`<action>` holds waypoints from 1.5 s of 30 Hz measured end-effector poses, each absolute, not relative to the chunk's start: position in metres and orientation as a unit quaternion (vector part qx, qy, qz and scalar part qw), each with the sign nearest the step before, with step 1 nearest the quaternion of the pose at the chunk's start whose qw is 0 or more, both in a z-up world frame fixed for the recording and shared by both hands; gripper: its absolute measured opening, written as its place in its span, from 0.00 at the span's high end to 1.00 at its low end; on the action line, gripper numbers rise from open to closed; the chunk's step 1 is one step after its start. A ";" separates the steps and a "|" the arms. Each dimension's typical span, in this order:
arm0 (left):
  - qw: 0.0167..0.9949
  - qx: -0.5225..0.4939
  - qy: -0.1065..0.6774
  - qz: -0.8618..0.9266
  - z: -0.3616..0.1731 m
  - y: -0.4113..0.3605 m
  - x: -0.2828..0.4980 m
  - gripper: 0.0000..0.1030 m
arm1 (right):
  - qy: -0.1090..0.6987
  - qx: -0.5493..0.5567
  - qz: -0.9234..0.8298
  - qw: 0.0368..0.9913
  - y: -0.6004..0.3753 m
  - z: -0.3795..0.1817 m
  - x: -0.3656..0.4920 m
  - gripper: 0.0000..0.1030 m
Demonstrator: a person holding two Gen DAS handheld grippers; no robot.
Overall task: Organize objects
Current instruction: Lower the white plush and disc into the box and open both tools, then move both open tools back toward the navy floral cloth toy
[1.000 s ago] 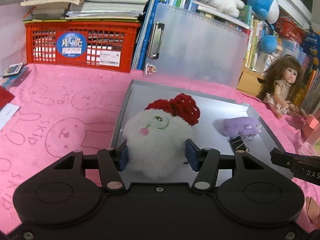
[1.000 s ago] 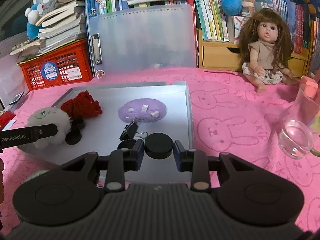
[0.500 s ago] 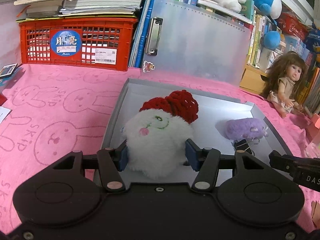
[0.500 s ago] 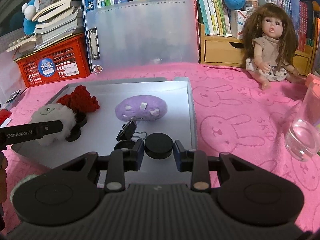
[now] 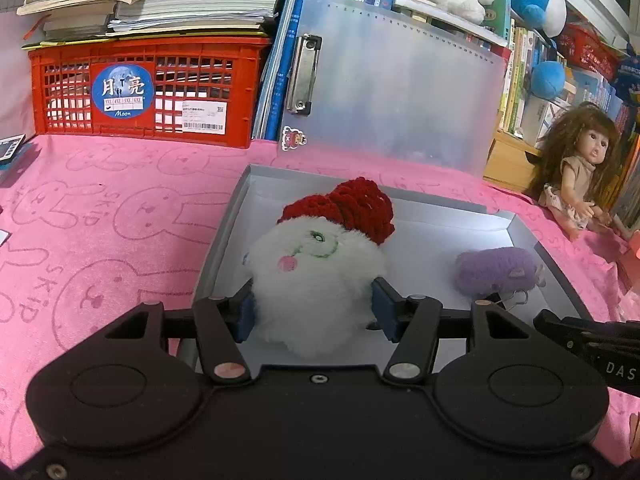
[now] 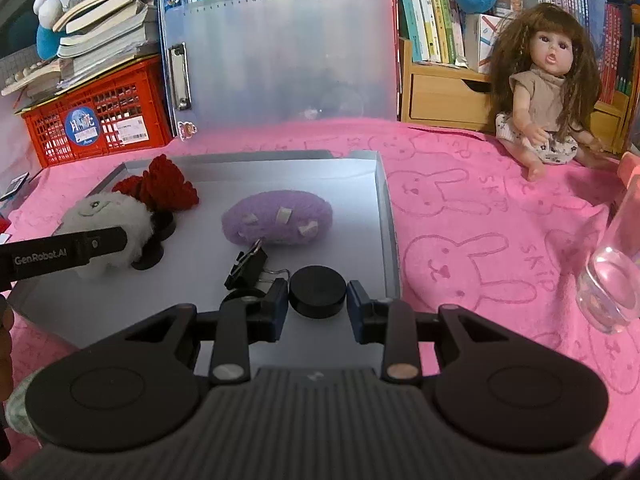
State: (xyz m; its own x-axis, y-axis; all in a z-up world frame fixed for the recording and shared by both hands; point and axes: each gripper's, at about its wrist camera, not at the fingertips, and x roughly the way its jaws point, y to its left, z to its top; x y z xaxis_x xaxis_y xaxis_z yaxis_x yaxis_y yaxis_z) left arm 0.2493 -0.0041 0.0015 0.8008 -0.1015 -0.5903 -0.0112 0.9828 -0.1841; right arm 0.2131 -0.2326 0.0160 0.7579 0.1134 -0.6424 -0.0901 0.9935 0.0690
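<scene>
Both hand-held grippers grip things over the grey tray (image 6: 384, 184). Left hand-held gripper (image 5: 314, 310) squeezes a white plush toy (image 5: 316, 276); right hand-held gripper (image 6: 318, 306) clamps a black disc (image 6: 317, 295).

Plush ball (image 5: 316, 276) and disc (image 6: 317, 291) in tray (image 6: 384, 216), doll (image 6: 548, 92) right.

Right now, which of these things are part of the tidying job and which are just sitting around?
In the job:
white plush, in the left gripper
black puck, in the right gripper
grey tray
purple plush
binder clip

Lying about:
doll
red crate
clipboard
glass
</scene>
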 end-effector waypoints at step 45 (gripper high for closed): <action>0.957 -0.051 0.261 -0.116 0.051 0.001 0.103 0.16 | 0.271 0.000 0.074 0.960 -0.221 0.049 0.095 0.18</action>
State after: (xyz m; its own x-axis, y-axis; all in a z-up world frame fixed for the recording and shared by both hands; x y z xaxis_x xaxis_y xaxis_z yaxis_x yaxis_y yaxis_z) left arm 0.1030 0.0007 0.0507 0.8371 -0.2486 -0.4873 0.1949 0.9679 -0.1590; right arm 0.0946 -0.2207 0.0487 0.8423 0.1410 -0.5202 -0.1415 0.9892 0.0390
